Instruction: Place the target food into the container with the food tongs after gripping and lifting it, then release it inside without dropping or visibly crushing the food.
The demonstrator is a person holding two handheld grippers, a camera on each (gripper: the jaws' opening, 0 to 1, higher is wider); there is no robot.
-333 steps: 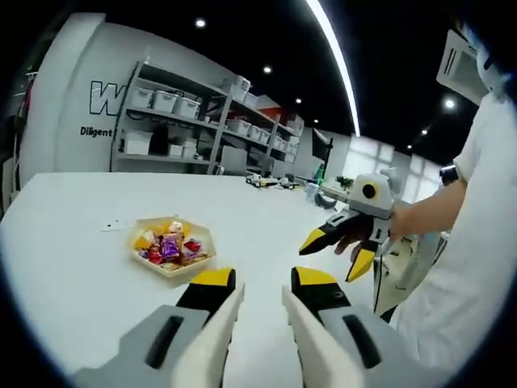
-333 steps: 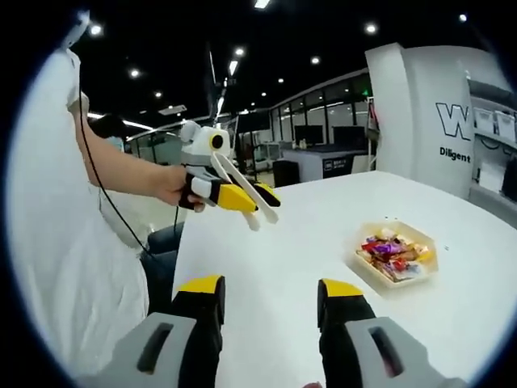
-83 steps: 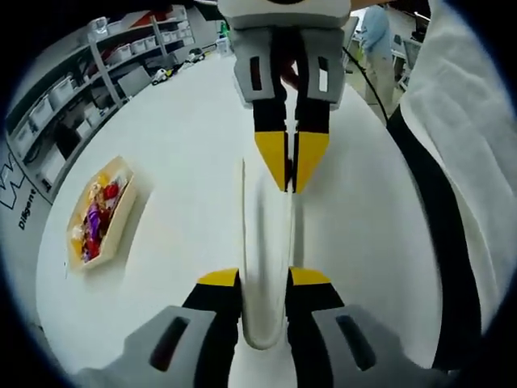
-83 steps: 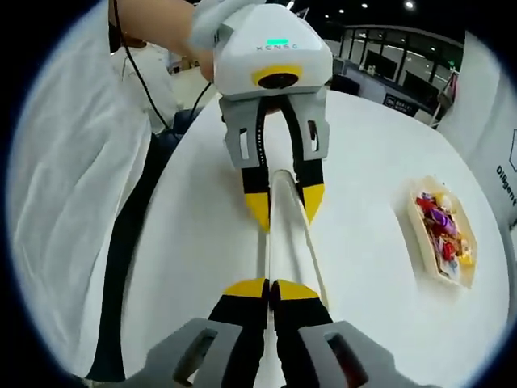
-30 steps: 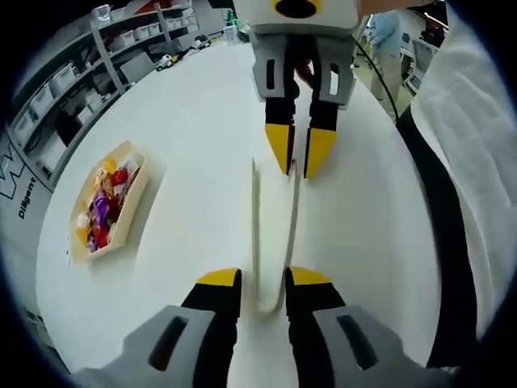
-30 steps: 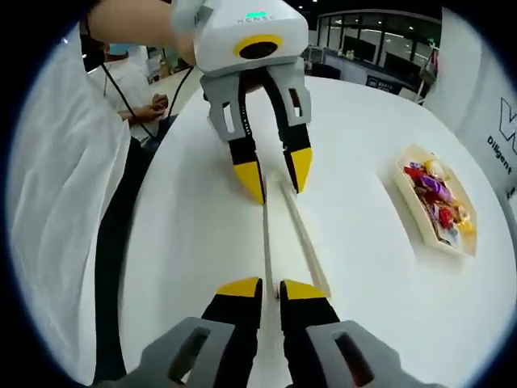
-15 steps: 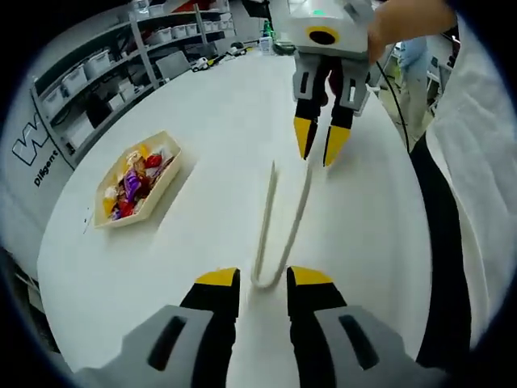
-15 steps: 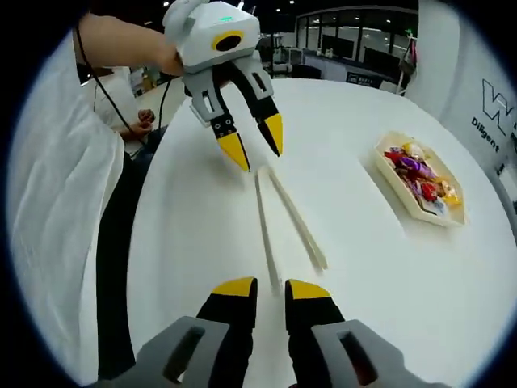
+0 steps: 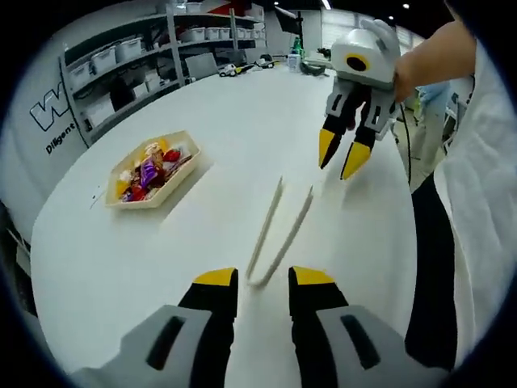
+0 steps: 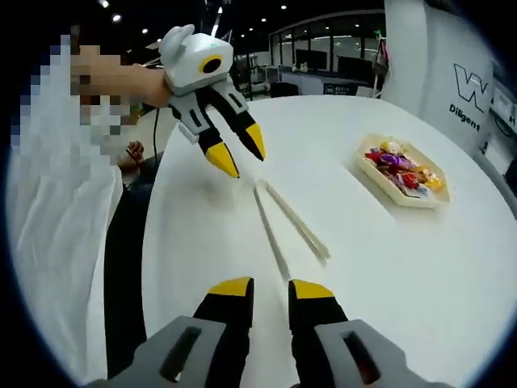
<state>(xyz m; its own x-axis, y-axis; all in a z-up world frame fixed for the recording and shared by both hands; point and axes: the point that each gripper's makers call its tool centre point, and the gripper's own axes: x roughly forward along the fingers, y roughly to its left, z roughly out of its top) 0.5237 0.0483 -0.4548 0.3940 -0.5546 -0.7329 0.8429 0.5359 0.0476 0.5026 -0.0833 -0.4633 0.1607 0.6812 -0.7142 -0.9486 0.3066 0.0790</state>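
Both claws have drawn back and lifted away from the food tongs, which a moment earlier lay between their tips; the tongs now lie free on the white surface, arms spread in a narrow V, touched by neither claw. The left claw stands released, its yellow-tipped jaws parted just short of the tongs' joined end, holding nothing. The right claw is likewise released and empty, near the tongs' open ends. In the inspector's judgement the tongs have been set down rather than taken up, so gripping and lifting the food is not yet begun. The target food, wrapped sweets, sits in a pale hexagonal tray well apart from the tongs, on the far left of the surface. The left gripper view shows storage shelving behind the tray; the right gripper view shows instead glazed office partitions and the opposing claw held open above the surface.
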